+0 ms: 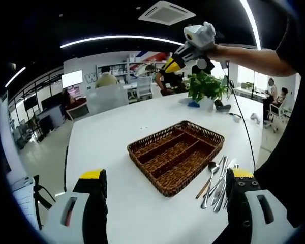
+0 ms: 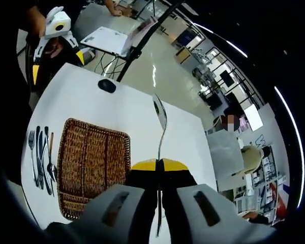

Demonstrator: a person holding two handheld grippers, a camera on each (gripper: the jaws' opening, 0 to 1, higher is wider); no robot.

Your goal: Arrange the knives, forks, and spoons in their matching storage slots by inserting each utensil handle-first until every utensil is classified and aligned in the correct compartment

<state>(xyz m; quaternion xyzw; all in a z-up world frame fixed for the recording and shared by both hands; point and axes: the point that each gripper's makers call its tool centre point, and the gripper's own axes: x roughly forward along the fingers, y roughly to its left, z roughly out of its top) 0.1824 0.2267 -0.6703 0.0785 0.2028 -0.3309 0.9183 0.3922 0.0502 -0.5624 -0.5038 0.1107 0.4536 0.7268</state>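
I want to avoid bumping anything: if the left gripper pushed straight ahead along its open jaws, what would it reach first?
Most likely the wicker tray, whose near corner lies ahead between the open jaws of the left gripper. Only bare white table lies before it, while the cutlery pile sits off toward the right-hand jaw. Depth is hard to judge.

Ahead of my yellow-tipped black left gripper (image 1: 165,195) I see a brown woven tray (image 1: 176,155) on a white table (image 1: 112,132), with silver cutlery (image 1: 216,183) beside it.

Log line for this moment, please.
right tool: shut on spoon, raised above table | left tool: open, empty | wicker tray: empty | cutlery pile: beside tray
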